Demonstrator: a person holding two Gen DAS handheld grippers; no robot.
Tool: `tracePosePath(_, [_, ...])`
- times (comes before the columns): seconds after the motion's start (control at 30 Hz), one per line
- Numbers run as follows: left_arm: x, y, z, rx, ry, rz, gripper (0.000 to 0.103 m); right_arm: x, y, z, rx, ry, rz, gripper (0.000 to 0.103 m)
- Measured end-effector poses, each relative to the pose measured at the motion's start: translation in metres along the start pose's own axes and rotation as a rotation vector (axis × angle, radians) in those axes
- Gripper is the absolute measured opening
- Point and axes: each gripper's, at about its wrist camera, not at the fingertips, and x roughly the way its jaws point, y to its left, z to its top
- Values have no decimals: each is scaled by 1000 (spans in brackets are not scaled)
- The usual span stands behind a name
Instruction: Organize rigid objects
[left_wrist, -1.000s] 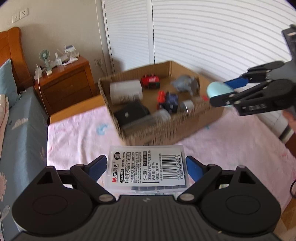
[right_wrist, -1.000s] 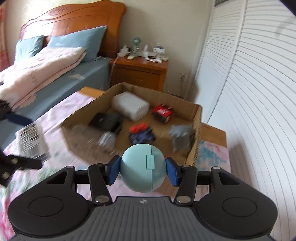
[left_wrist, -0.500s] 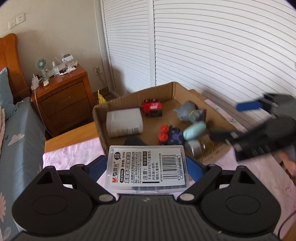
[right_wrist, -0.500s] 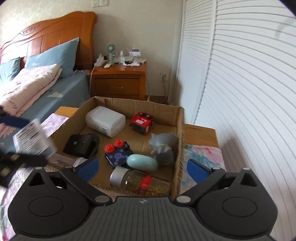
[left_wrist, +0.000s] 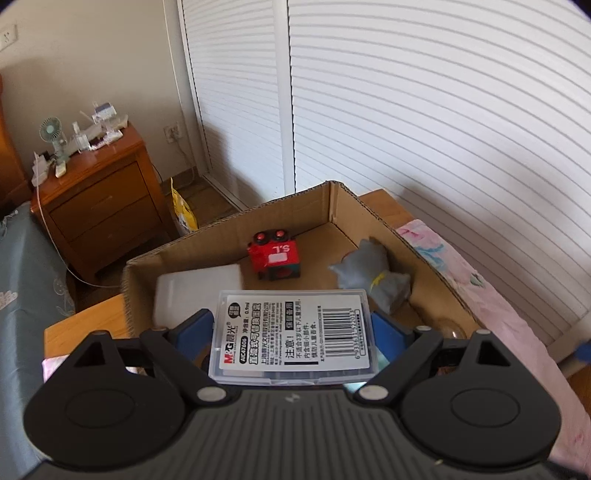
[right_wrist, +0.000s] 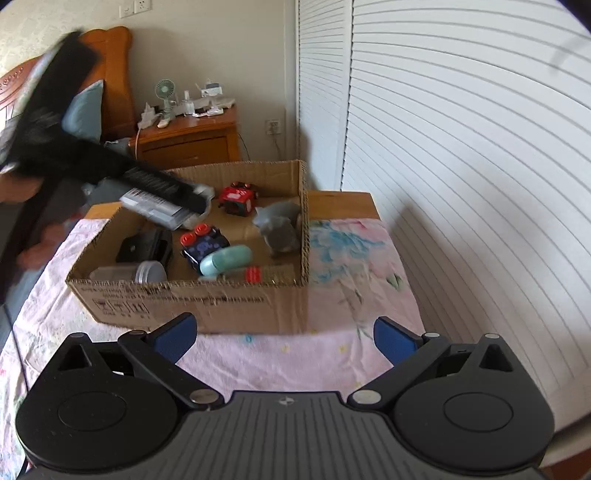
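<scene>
My left gripper (left_wrist: 293, 328) is shut on a clear plastic case with a barcode label (left_wrist: 295, 332) and holds it over the open cardboard box (left_wrist: 373, 216). In the right wrist view the same case (right_wrist: 162, 206) hangs above the box's far left part (right_wrist: 192, 295). My right gripper (right_wrist: 284, 338) is open and empty, in front of the box's near wall. The pale teal capsule (right_wrist: 225, 260) lies inside the box near its front.
The box also holds a red toy car (right_wrist: 238, 197), a grey figure (right_wrist: 280, 229), a dark blue toy (right_wrist: 205, 243), a black case (right_wrist: 146, 249), a jar (right_wrist: 147, 272) and a white block (left_wrist: 192, 295). A pink cloth (right_wrist: 354, 273) covers the table. A nightstand (left_wrist: 96, 206) stands behind.
My right gripper let go of the teal capsule into the box, opened and drew back. My left gripper carried the plastic case forward over the box.
</scene>
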Motion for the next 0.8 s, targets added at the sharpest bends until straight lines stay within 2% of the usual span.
tracePosePath(0.23, [22, -2, 15, -24, 15, 13, 91, -2, -4, -2, 14, 2, -18, 103])
tracePosePath(0.5, [-9, 2, 15, -36, -29, 52, 92, -11, 0, -3, 20, -10, -5, 103])
tracePosePath(0.63, [-41, 4, -3, -49, -59, 69, 92, -18, 3, -3, 18, -5, -18, 103])
tracePosePath(0.8, [-91, 2, -48, -113, -58, 132, 98, -21, 7, -4, 41, 26, -68, 103])
